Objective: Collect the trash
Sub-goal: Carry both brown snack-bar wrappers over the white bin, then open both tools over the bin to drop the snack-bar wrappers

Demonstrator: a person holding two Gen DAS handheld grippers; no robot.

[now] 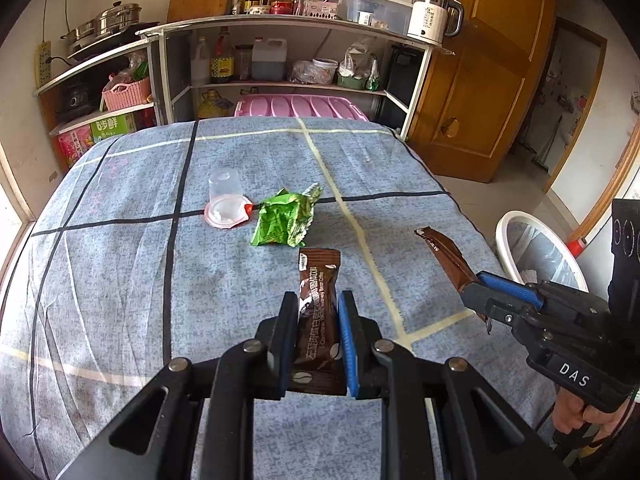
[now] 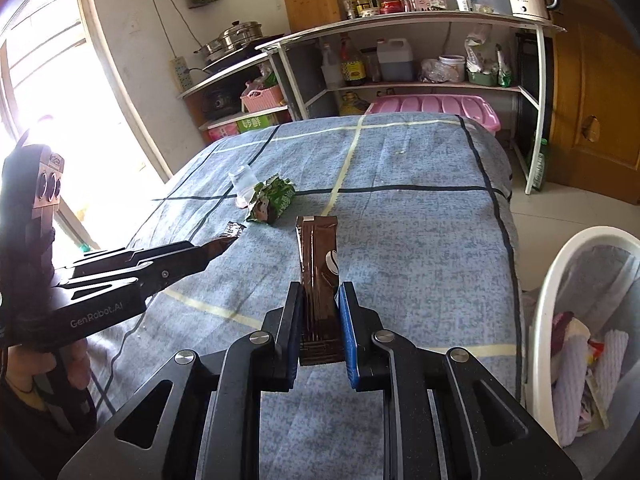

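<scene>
My left gripper (image 1: 317,299) is shut on a brown coffee-stick wrapper (image 1: 319,270), held above the table. My right gripper (image 2: 321,291) is shut on a second brown wrapper (image 2: 318,248). Each gripper shows in the other's view: the right gripper (image 1: 471,285) with its wrapper (image 1: 444,254) at the table's right edge, the left gripper (image 2: 206,255) with its wrapper (image 2: 229,236) at the left. On the cloth lie a crumpled green wrapper (image 1: 283,216) (image 2: 273,199) and a clear plastic cup (image 1: 225,184) (image 2: 244,181) upside down beside its peeled lid (image 1: 226,213).
The table (image 1: 120,280) wears a blue-grey checked cloth. A white trash basket (image 2: 538,312) (image 1: 505,240) with rubbish inside stands on the floor off the table's right side. Shelves (image 1: 280,84) with bottles and pots stand behind, a wooden door (image 1: 488,80) at the right.
</scene>
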